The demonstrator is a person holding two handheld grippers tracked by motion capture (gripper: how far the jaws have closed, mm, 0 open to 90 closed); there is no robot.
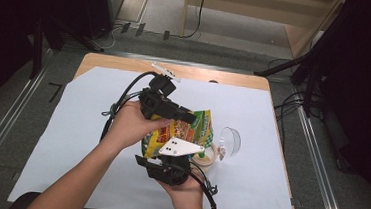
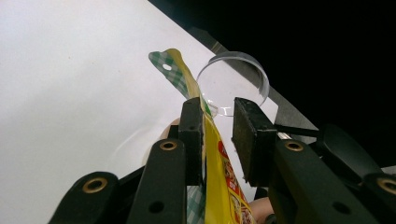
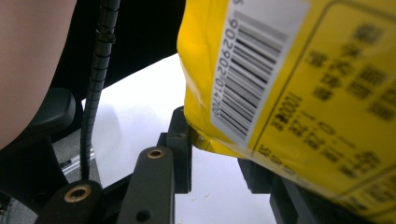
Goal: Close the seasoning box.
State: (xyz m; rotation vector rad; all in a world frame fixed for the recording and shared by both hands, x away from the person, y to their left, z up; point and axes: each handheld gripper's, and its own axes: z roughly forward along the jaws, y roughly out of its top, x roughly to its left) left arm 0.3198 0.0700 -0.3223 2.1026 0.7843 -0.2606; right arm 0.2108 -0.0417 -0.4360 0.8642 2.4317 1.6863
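A yellow snack bag with a green checked top is held up over the white table sheet between both grippers. My left gripper reaches in from the left. In the left gripper view the bag runs up between the jaws of my left gripper and lies against the left pad, with a gap to the right pad. My right gripper sits below the bag. In the right gripper view the bag's barcode side hangs over the spread jaws of my right gripper; its lower corner touches the left jaw.
A clear round lid stands tilted just right of the bag, also seen past the jaws as a clear lid. A small beige round container sits below it. The white sheet covers the wooden table, with free room on the left.
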